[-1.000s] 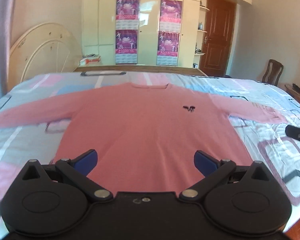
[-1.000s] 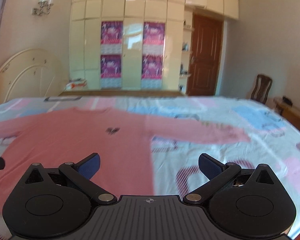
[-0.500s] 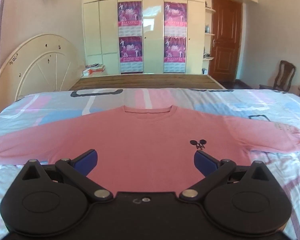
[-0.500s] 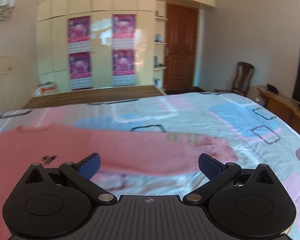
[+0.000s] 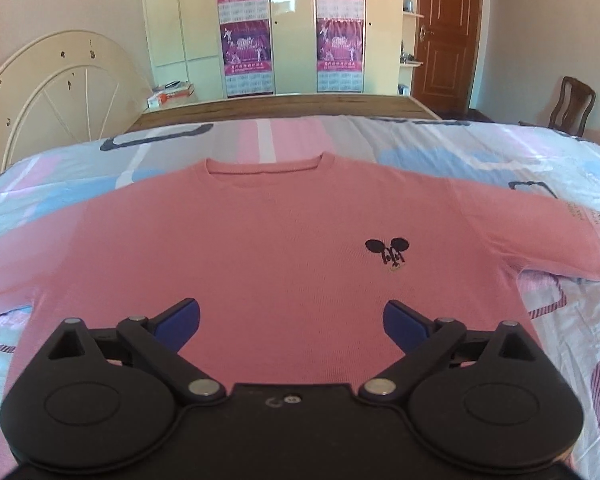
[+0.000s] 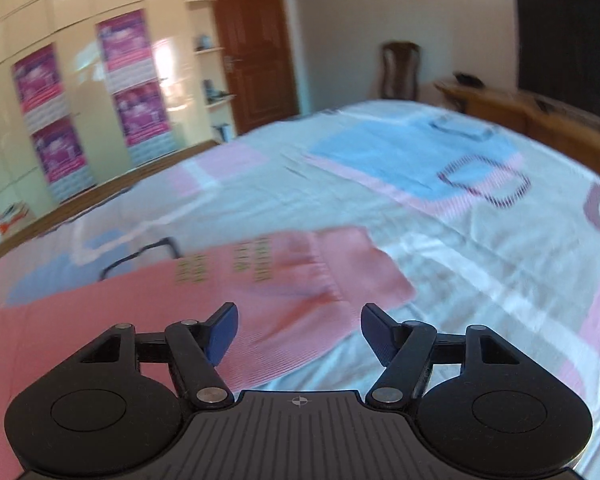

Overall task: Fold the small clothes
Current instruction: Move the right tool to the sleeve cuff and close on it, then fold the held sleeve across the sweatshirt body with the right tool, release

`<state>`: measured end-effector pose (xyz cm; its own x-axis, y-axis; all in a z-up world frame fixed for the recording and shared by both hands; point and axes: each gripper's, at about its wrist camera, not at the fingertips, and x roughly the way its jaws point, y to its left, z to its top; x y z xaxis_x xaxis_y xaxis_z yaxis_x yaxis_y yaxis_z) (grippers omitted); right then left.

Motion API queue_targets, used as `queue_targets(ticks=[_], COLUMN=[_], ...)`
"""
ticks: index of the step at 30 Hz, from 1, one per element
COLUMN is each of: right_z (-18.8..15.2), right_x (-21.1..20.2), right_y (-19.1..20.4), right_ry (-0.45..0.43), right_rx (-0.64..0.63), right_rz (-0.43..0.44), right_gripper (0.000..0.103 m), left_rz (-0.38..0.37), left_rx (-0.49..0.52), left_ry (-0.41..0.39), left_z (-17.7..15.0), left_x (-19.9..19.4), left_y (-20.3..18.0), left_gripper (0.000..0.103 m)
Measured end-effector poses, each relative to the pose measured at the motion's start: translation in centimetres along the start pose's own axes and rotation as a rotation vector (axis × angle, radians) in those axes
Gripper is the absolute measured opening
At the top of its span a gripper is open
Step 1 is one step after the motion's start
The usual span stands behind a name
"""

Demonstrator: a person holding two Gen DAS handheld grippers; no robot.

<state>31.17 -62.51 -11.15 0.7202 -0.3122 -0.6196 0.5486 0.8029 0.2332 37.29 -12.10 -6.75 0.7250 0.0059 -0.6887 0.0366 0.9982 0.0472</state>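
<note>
A pink long-sleeved sweater [image 5: 260, 248] lies flat on the bed, front up, with a small black mouse-ear logo [image 5: 387, 250] on the chest and both sleeves spread out. My left gripper [image 5: 291, 322] hovers over the lower middle of the body; its jaws are wide and closing slightly, with nothing pressed between them. In the right wrist view the sweater's sleeve [image 6: 300, 280] ends in a ribbed cuff [image 6: 364, 268]. My right gripper [image 6: 298, 330] is above that sleeve just short of the cuff, jaws closing, pads clear of the cloth.
The bed sheet [image 5: 500, 160] has pink, blue and white patches. A wooden bed frame edge [image 5: 284, 106] and wardrobe with posters [image 5: 288, 24] are beyond. A cream headboard [image 5: 56, 96] leans at left. A low wooden cabinet [image 6: 540, 120] and chair [image 6: 400, 68] stand at right.
The left view has closed in on the sweater's chest. The right view has swung right from the sweater's body to the sleeve cuff and tilted, and its jaws have narrowed.
</note>
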Motion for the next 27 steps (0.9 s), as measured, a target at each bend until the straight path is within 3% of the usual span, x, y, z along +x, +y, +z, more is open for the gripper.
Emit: queue_targets(ticks=[1, 2, 4, 13, 15, 16, 17, 19, 23, 25, 27], right_z=[0.0, -0.1, -0.3, -0.6, -0.3, -0.1, 0.1, 1.0, 2.8, 2.8, 2.7], right_x=[0.6, 1.1, 2.5, 4.3, 4.4, 4.5, 4.6, 4.2, 2.4, 4.6, 5.3], right_y=[-0.8, -1.5, -3.0, -7.8, -7.9, -8.0, -8.0, -7.5, -4.9, -5.7, -6.1], right_ry=[0.007, 0.019, 0.053, 0.051, 0.06, 0.065, 0.069, 0.059, -0.076, 0.019, 0.054], right_rx=[0.026, 0.052, 0.111, 0.395, 0.403, 0.408, 0.403, 0.343, 0.059, 0.063, 0.083], right_rz=[-0.004, -0.004, -0.001, 0.161, 0.167, 0.174, 0.182, 0.166, 0.097, 0.02, 0.017], right_gripper=[0.067, 0.055, 0.044, 0.041, 0.028, 0.013, 0.008, 0.007, 0.006, 0.006, 0.006], left_rz=[-0.001, -0.001, 0.009, 0.029, 0.028, 0.029, 0.031, 0.036, 0.053, 0.056, 0.063], left_rx=[-0.002, -0.005, -0.006, 0.008, 0.007, 0.009, 0.011, 0.016, 0.015, 0.007, 0.0], left_ry=[0.007, 0.015, 0.025, 0.06, 0.065, 0.064, 0.063, 0.06, 0.061, 0.072, 0.079], left_z=[0.1, 0.2, 0.5, 0.8, 0.9, 1.0, 1.1, 1.4, 1.4, 1.3, 1.1], left_x=[0.3, 0.7, 1.4, 2.4, 2.4, 2.4, 2.4, 2.2, 1.9, 1.8, 1.7], left_y=[-0.1, -0.2, -0.5, -1.9, -2.1, -2.1, -2.2, -2.3, -1.7, -1.2, -0.4], left_gripper=[0.095, 0.094, 0.094, 0.094, 0.094, 0.094, 0.094, 0.095, 0.094, 0.094, 0.095])
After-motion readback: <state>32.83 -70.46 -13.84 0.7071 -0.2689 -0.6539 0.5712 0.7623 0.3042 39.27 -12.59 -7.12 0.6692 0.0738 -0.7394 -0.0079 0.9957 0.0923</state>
